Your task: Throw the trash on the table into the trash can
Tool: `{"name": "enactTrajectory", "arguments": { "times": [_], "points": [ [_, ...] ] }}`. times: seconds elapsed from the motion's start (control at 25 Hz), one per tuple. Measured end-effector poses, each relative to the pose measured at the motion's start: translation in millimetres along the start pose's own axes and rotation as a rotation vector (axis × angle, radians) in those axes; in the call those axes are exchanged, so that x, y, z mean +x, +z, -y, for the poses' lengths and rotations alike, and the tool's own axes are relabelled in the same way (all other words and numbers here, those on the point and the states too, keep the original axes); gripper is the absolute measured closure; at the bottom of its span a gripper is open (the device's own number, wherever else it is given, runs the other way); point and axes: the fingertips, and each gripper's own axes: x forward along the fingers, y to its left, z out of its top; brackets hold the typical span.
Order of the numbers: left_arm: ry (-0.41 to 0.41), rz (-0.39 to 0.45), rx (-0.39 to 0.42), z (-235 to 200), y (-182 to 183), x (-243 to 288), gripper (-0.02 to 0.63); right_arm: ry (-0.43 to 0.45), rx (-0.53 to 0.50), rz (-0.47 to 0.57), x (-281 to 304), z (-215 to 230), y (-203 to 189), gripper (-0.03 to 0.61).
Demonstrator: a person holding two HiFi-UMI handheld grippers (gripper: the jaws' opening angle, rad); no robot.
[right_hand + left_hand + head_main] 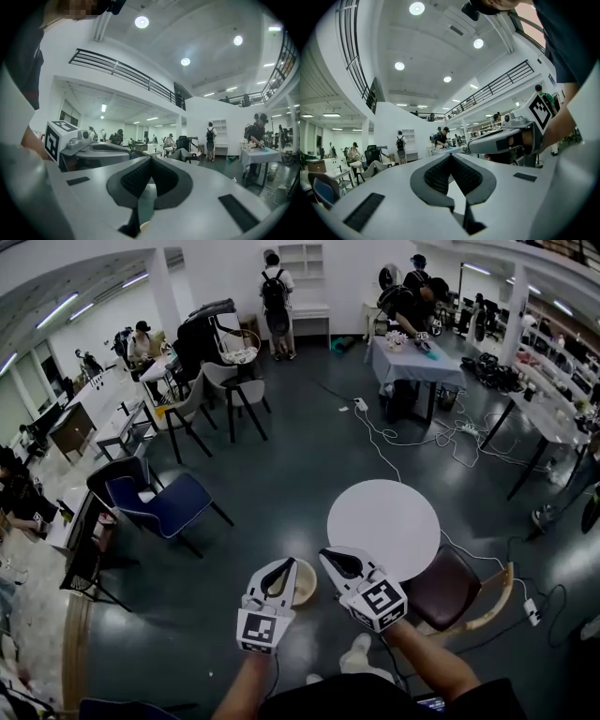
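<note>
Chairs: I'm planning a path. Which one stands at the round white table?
The brown chair, right beside the table; the blue chair and grey chairs stand far off at left.

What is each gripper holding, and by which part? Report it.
Nothing. The left gripper and right gripper are both shut, with nothing between their jaws.

You have the trash can (305,583) almost straight below you: a small, round, cream-coloured bin standing upright on the dark floor, its mouth open upward. Only its right part shows, since your left tongs (284,564) cover the rest, and what lies inside cannot be made out. It stands near the near-left edge of the round white table (382,521), whose flat top faces you.
</note>
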Motion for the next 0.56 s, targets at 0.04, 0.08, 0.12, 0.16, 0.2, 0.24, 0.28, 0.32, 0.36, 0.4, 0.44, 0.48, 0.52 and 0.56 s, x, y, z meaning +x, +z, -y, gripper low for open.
{"name": "enactTrajectory", "arguments": {
  "times": [0.04,0.08,0.12,0.16,0.2,0.24,0.28,0.32,0.36,0.4,0.44,0.48,0.52,0.56],
  "points": [
    [0.001,0.003,-0.005,0,1,-8,0.598,0.0,0.0,-0.001,-2,-8,1,0.56],
    [0.002,0.007,-0.009,0,1,-16,0.598,-0.001,0.002,-0.001,-4,-16,1,0.56],
    [0.003,0.011,-0.011,1,3,-24,0.598,-0.004,0.004,-0.001,-7,-23,2,0.56],
    [0.002,0.017,-0.015,3,4,-32,0.598,-0.011,0.005,0.0,-11,-30,3,0.56],
    [0.001,0.025,-0.022,4,6,-39,0.598,-0.02,0.004,0.002,-15,-35,3,0.56],
    [-0.001,0.034,-0.031,6,7,-46,0.598,-0.03,0.0,0.003,-19,-41,3,0.56],
    [-0.003,0.039,-0.039,8,8,-52,0.598,-0.041,-0.004,0.003,-22,-46,3,0.56],
    [-0.005,0.041,-0.042,8,7,-57,0.598,-0.05,-0.008,0.004,-23,-50,4,0.56],
    [-0.006,0.04,-0.043,8,6,-63,0.598,-0.057,-0.011,0.007,-24,-54,6,0.56],
    [-0.007,0.038,-0.044,8,6,-68,0.598,-0.061,-0.013,0.01,-24,-58,8,0.56],
    [-0.006,0.041,-0.05,8,6,-74,0.598,-0.064,-0.013,0.012,-25,-63,9,0.56],
    [-0.005,0.046,-0.062,9,8,-79,0.598,-0.065,-0.013,0.013,-26,-69,11,0.56],
    [-0.004,0.053,-0.075,10,11,-85,0.598,-0.065,-0.012,0.012,-27,-74,12,0.56],
    [-0.003,0.06,-0.089,11,13,-91,0.598,-0.065,-0.01,0.012,-28,-80,13,0.56]
  ]
}}
